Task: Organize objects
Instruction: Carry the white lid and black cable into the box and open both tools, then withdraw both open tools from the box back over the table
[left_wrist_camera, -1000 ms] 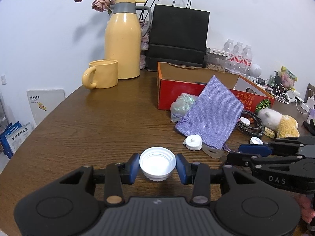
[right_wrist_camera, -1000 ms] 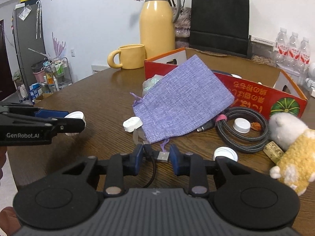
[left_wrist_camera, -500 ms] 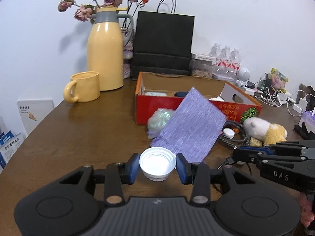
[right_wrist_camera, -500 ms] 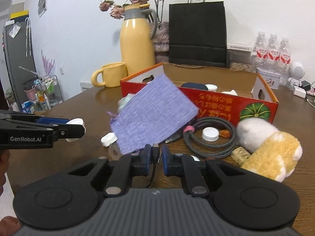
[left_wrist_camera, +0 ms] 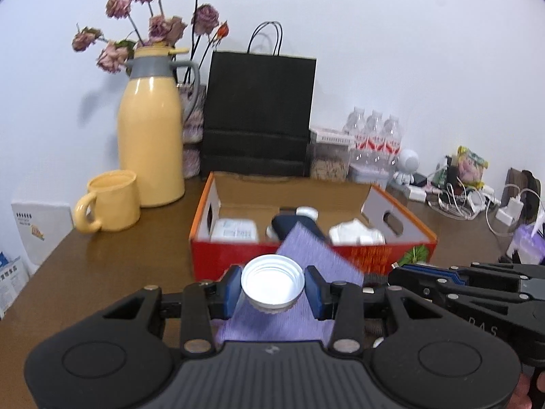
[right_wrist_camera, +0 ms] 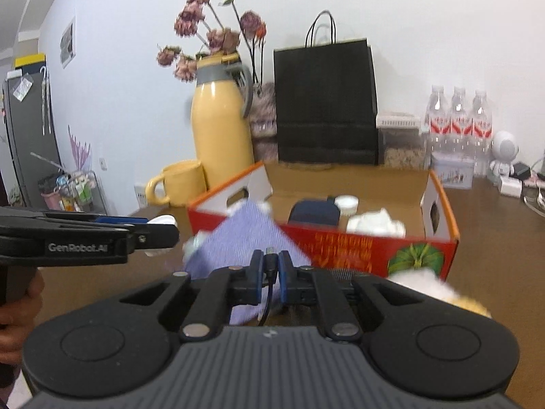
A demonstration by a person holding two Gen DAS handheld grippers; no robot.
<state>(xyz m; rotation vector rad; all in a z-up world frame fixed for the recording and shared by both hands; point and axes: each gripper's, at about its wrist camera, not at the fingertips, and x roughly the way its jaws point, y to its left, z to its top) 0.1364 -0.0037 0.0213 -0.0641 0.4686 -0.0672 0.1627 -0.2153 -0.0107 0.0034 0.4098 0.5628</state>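
The left gripper [left_wrist_camera: 272, 289] clamps a white bottle cap [left_wrist_camera: 272, 284], mouth up, above the purple pouch [left_wrist_camera: 316, 262]. The right gripper [right_wrist_camera: 270, 267] pinches a black cable plug [right_wrist_camera: 270, 262], both near the red box [right_wrist_camera: 422, 250] on the surface [left_wrist_camera: 112, 259].

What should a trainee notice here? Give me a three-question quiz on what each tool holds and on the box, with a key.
1. Multiple choice: what sits between the pads of the left tool? A) a white bottle cap B) a yellow mug C) a water bottle
2. True or false: the right tool is shut on the plug end of a black cable.
3. Fill in: the red cardboard box is ____ (empty / already holding items).

Key
1. A: the white bottle cap, open side up.
2. True.
3. Already holding items: several things lie inside.
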